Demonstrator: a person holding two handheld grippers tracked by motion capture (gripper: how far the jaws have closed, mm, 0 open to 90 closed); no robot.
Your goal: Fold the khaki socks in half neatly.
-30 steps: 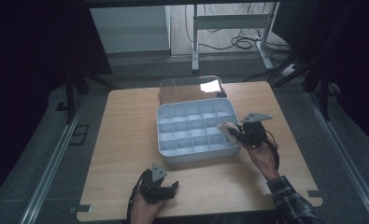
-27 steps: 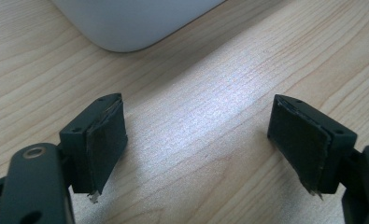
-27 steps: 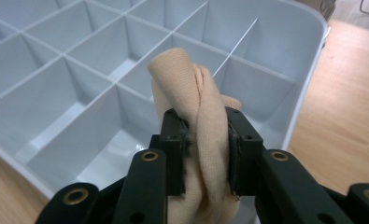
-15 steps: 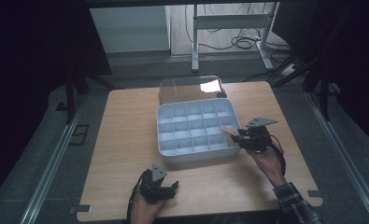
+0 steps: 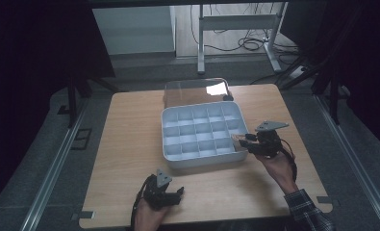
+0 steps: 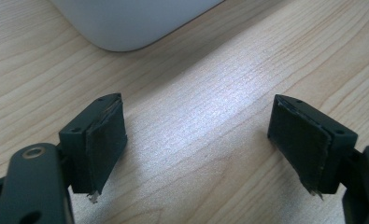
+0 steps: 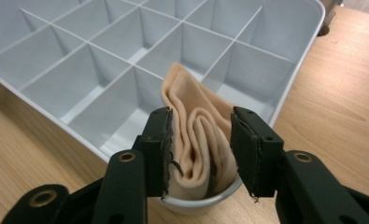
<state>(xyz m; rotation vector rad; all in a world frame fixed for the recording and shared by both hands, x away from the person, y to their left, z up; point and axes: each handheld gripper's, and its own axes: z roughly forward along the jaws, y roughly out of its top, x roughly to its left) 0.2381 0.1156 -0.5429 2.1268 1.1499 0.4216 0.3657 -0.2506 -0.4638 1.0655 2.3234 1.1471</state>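
A white tray (image 5: 204,161) split into several compartments lies at the table's middle. A folded beige cloth (image 7: 196,126) stands in its near right corner compartment, seen small in the high view as the cloth (image 5: 237,139). My right gripper (image 7: 200,154) straddles that cloth at the tray's right corner (image 5: 243,142). Its jaws have just been opening, and the cloth stays between the pads, which stand slack beside it. My left gripper (image 5: 177,192) rests low near the table's front edge, open (image 6: 201,144), with only bare wood between its pads.
A clear lid (image 5: 195,91) lies behind the tray at the table's far side. The tray's rounded corner (image 6: 126,23) shows just ahead of the left gripper. The wooden table (image 5: 130,144) is ringed by dark floor, with metal legs and cables beyond it.
The right gripper's jaws have spread apart around the cloth, and that hand has drawn back slightly from the tray. The left gripper has not moved.
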